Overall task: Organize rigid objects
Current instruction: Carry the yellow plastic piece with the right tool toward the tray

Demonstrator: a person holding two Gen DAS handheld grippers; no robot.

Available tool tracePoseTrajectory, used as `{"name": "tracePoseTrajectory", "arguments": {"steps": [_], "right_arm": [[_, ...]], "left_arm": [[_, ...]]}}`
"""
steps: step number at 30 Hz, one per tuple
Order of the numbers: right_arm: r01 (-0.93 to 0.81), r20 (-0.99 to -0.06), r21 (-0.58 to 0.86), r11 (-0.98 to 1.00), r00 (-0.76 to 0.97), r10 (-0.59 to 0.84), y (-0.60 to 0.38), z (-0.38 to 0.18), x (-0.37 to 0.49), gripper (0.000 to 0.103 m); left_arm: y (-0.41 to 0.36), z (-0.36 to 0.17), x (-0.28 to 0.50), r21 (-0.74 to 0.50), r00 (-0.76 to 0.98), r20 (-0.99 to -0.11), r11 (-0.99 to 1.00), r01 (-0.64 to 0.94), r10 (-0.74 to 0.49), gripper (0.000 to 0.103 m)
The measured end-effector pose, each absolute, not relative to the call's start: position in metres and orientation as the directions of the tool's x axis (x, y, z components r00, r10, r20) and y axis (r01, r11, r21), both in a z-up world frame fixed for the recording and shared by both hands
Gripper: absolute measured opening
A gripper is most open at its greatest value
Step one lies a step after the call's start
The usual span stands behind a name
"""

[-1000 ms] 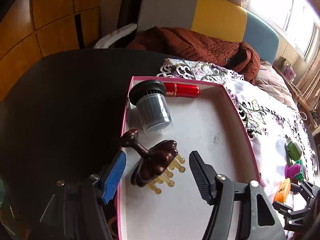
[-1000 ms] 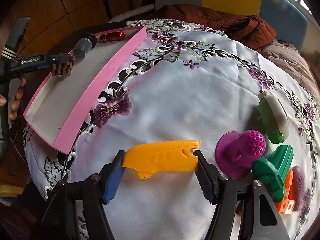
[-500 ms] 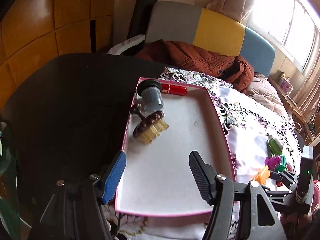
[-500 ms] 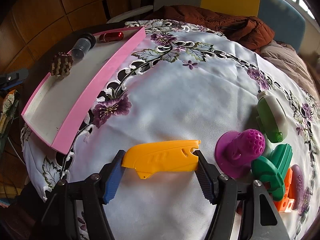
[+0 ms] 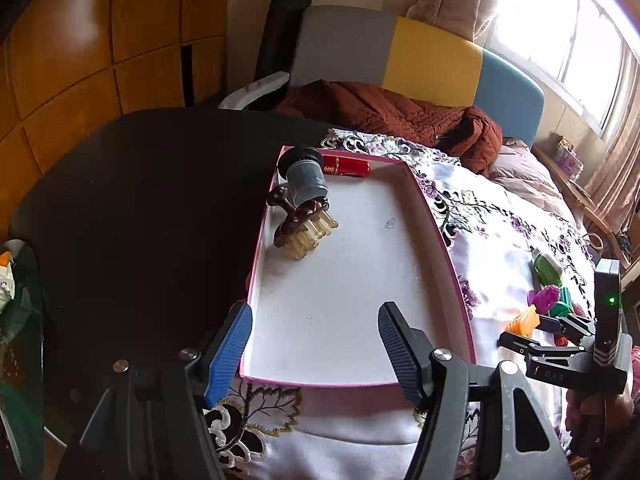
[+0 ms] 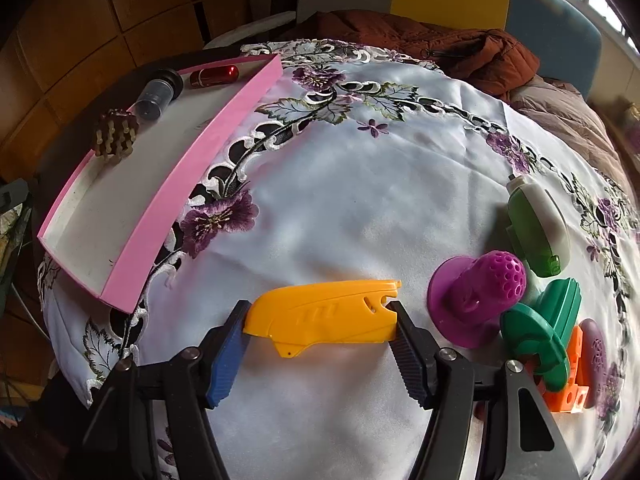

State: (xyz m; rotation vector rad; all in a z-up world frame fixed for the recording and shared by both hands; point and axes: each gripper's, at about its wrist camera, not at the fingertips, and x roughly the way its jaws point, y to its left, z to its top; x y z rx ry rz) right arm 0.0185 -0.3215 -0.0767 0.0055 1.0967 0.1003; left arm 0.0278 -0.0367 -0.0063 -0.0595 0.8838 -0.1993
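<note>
A pink-walled tray (image 5: 360, 384) holds a dark wooden massage brush (image 5: 304, 224), a grey lidded cup (image 5: 306, 178) lying on its side and a red tube (image 5: 346, 166), all at its far left end. My left gripper (image 5: 316, 316) hangs open and empty above the tray's near end, well back from the brush. My right gripper (image 6: 320, 312) is shut on a yellow plastic piece (image 6: 324, 312), its pads pressing both ends just above the white embroidered cloth (image 6: 360, 200). From the right wrist the tray (image 6: 200, 160) lies at the far left.
Beside the yellow piece lie a purple perforated cup (image 6: 480, 296), a green and white case (image 6: 538, 232), a dark green part (image 6: 540, 320) and an orange block (image 6: 572, 380). A brown jacket (image 6: 420, 40) lies on the chair behind. Bare dark tabletop (image 5: 140, 200) spreads left of the tray.
My left gripper has drawn back and up from the brush, which now rests in the tray against the grey cup. The right gripper and yellow piece have not moved.
</note>
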Motion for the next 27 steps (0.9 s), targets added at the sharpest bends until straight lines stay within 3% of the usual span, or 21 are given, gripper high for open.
{"name": "tracePoseTrajectory", "arguments": {"steps": [15,27], "right_arm": [[-0.119,-0.810,0.116,0.986,0.563,0.163,-0.278,-0.010,0.054,0.067],[-0.204,-0.833,0.155,0.967,0.499,0.239,-0.195,-0.024,0.120,0.067]], "left_arm": [[-0.016,-0.016,0.030,-0.170,0.605,-0.769,0.978,0.118,-0.206,0.067],[0.014,-0.034,0.035,-0.233,0.570,-0.794,0.972,0.033,-0.210,0.067]]}}
